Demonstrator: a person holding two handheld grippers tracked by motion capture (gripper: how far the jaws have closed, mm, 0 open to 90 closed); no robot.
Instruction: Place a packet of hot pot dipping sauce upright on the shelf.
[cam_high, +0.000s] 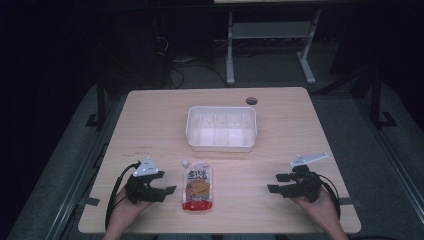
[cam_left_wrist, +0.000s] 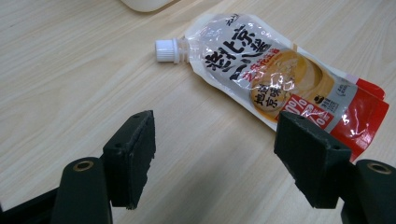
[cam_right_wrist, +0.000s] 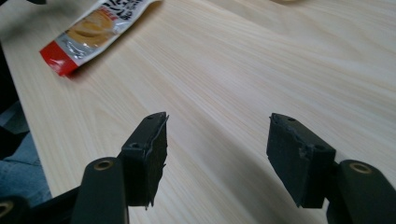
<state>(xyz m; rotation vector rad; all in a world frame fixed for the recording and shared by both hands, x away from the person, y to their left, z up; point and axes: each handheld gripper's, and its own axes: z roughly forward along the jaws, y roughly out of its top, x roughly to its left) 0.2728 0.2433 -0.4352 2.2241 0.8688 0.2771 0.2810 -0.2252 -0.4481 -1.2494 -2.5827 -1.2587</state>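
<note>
We are lining up the left claw (cam_high: 167, 190), jaws wide, beside the sauce pouch (cam_high: 197, 186) lying near the desk's (cam_high: 150, 125) front edge; the right claw (cam_high: 274, 183) is waiting, equally wide. Grip the pouch's body squarely, we judge.

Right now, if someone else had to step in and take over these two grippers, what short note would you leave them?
Left gripper: open, holding nothing, low over the table just left of the sauce pouch.
Right gripper: open, holding nothing, over bare table well to the right of the pouch.
Sauce pouch: lies flat near the front edge of the wooden table, white cap pointing toward the far side.
White tub: stands mid-table beyond the pouch, nothing inside.
Done: nothing yet; the pouch is ungrasped.
Left: probably pick up the pouch with the nearer left gripper and put it in the tub.
</note>
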